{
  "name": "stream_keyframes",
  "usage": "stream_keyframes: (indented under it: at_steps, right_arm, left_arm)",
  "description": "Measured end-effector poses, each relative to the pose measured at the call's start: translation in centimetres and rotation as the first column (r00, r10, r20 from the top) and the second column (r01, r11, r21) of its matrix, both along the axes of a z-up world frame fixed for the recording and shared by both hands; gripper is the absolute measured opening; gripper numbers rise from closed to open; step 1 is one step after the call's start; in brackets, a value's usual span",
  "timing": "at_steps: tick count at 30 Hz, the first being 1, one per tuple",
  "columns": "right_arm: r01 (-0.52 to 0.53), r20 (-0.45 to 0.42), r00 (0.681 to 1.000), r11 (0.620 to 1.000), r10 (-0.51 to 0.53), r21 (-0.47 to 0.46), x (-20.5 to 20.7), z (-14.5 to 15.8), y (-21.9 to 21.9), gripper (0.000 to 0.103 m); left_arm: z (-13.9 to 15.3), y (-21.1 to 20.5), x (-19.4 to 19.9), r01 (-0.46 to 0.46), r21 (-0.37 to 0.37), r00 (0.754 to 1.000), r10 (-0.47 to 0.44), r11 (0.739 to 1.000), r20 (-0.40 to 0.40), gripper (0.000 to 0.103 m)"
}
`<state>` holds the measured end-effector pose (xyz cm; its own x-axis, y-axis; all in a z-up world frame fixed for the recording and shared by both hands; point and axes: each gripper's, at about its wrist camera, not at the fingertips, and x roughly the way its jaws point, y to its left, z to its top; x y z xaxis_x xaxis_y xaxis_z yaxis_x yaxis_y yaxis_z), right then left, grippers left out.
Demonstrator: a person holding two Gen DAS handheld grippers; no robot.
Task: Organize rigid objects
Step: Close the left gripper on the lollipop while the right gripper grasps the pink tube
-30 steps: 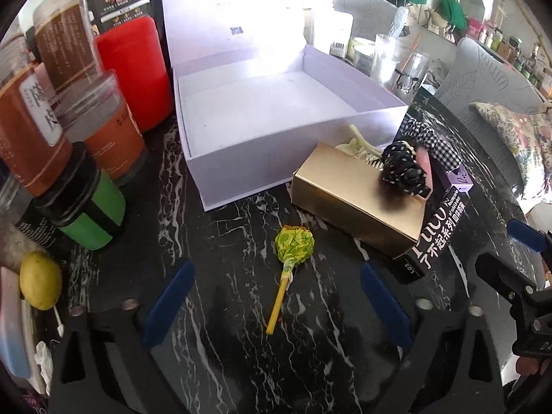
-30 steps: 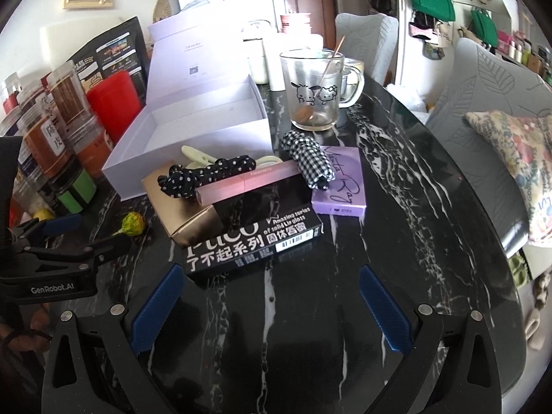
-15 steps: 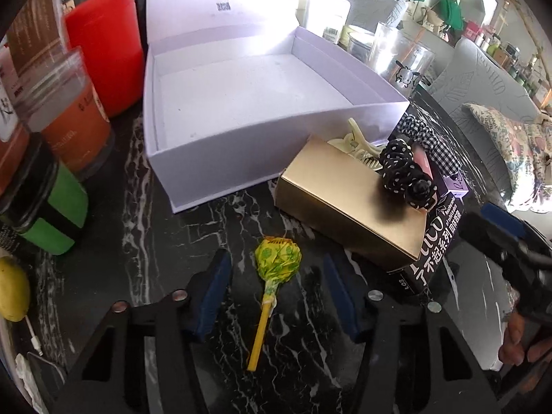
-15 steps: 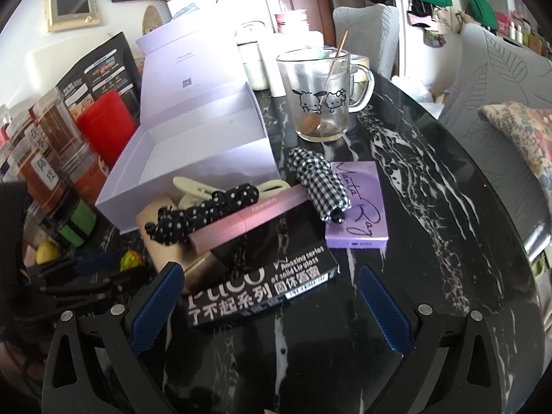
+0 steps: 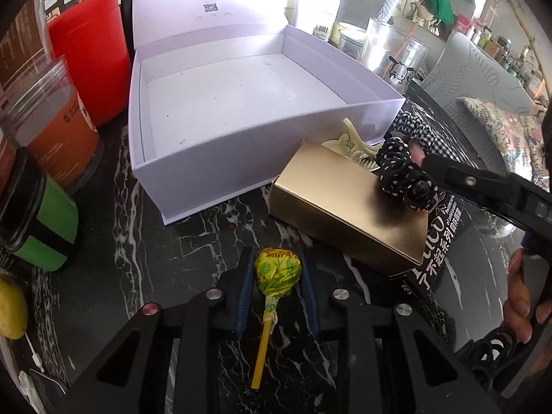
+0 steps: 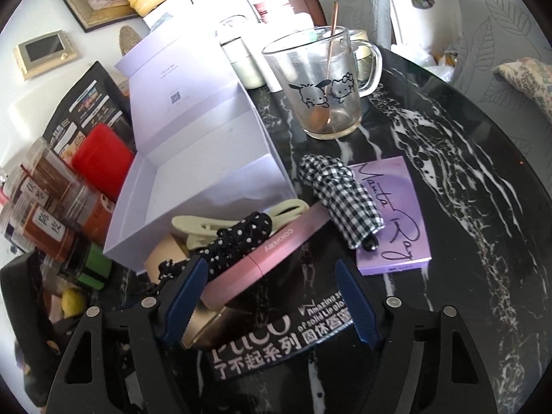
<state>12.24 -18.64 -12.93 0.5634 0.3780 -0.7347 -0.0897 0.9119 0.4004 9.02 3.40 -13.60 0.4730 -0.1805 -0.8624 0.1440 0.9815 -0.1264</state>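
My left gripper (image 5: 277, 272) is shut on a yellow-green wrapped lollipop (image 5: 277, 272) that lies on the black marble table; its stick points back toward me. An open white box (image 5: 241, 103) stands just beyond, empty. My right gripper (image 6: 272, 286) is open over a black printed box (image 6: 276, 338); a pink slim box (image 6: 265, 255) and a gold box (image 6: 203, 324) lie between its fingers. A polka-dot hair tie (image 6: 238, 238) and a cream hair claw (image 6: 207, 227) rest on the gold box (image 5: 348, 214).
Jars and a red canister (image 5: 89, 58) line the left side. A glass mug (image 6: 327, 82) stands behind the box. A purple palette (image 6: 393, 214) with a gingham scrunchie (image 6: 341, 200) lies right. A lemon (image 5: 12, 307) sits at far left.
My left gripper has moved forward and closed its fingers onto the lollipop head. My right gripper has advanced and lowered over the stacked boxes.
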Motion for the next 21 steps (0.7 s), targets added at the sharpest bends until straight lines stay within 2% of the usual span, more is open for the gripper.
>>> stream_keyframes:
  at_steps: [2, 5, 9, 10, 12, 13, 16, 21]
  right_arm:
    - [0.008, -0.013, 1.000, 1.000, -0.008, 0.010, 0.4, -0.3, 0.0, 0.057]
    - [0.007, -0.039, 0.999, 0.998, -0.005, 0.054, 1.0, -0.8, -0.1, 0.053]
    - [0.020, -0.071, 0.997, 0.995, -0.013, 0.098, 1.7, -1.5, -0.3, 0.053]
    - [0.025, -0.081, 0.997, 0.993, -0.015, 0.119, 1.8, -1.7, -0.4, 0.051]
    - [0.038, -0.102, 0.995, 0.984, -0.020, 0.173, 1.9, -2.1, -0.7, 0.041]
    - [0.039, -0.101, 0.995, 0.983, -0.021, 0.179, 1.9, -2.1, -0.8, 0.038]
    - [0.057, -0.098, 0.994, 0.987, -0.043, 0.149, 1.4, -1.8, -0.8, 0.023]
    - [0.066, -0.110, 0.993, 0.982, -0.047, 0.175, 0.4, -1.9, -1.8, 0.019]
  left_arm:
    - [0.0, 0.0, 0.0, 0.012, -0.016, 1.000, -0.012, 1.000, -0.005, 0.026]
    - [0.0, 0.1, -0.1, 0.014, -0.016, 1.000, -0.014, 1.000, -0.006, 0.026]
    - [0.0, 0.2, -0.1, 0.014, -0.026, 1.000, -0.014, 1.000, -0.013, 0.026]
    - [0.0, 0.2, -0.1, 0.015, -0.025, 1.000, -0.015, 1.000, -0.014, 0.026]
    - [0.1, 0.2, -0.2, 0.015, -0.024, 1.000, -0.015, 1.000, -0.016, 0.026]
    - [0.1, 0.3, -0.2, 0.014, -0.029, 1.000, -0.014, 0.999, -0.018, 0.026]
    - [0.3, 0.4, -0.2, 0.007, -0.026, 1.000, -0.007, 1.000, -0.013, 0.026]
    - [1.0, 0.4, -0.9, 0.007, -0.025, 1.000, -0.007, 1.000, 0.010, 0.026]
